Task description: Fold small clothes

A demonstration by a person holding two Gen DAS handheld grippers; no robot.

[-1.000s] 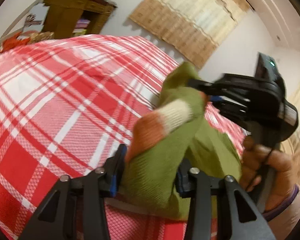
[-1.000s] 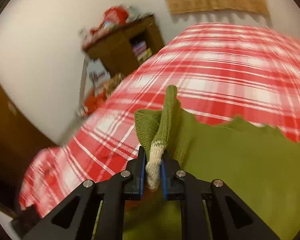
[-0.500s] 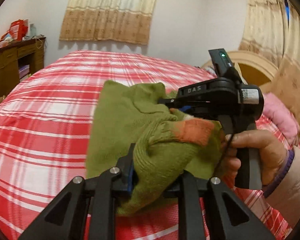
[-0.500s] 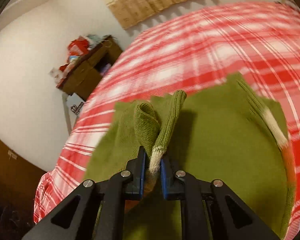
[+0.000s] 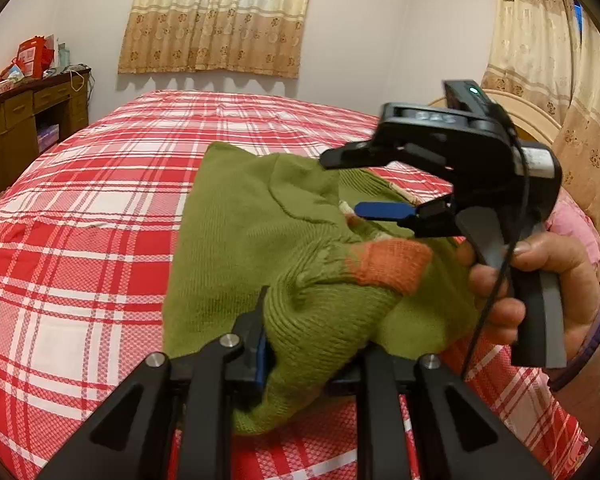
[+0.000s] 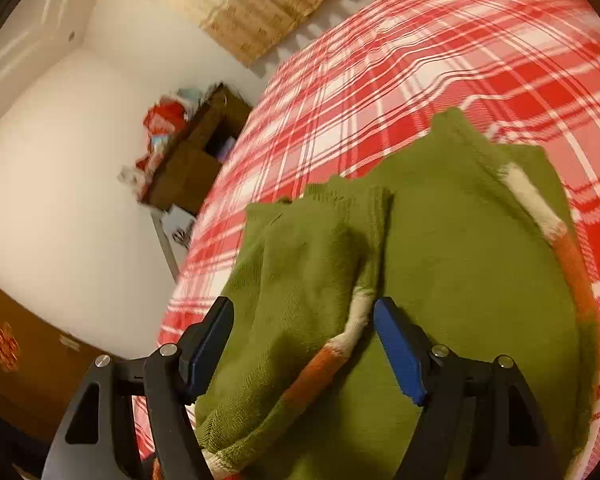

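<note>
Right tongs (image 6: 302, 344) now opening off the green sweater (image 5: 240, 232) (left tongs (image 5: 312, 352) pinching it) on the plaid bed (image 5: 80, 220).

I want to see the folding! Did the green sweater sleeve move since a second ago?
Yes. The sleeve was pinched upright between the right gripper fingers; now they are opening and it lies flat on the sweater body, folded over, away from the plaid bedspread.

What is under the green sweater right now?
The green sweater lies on the red plaid bedspread, which shows all around it. Whatever sits beneath its folded layers is covered.
</note>
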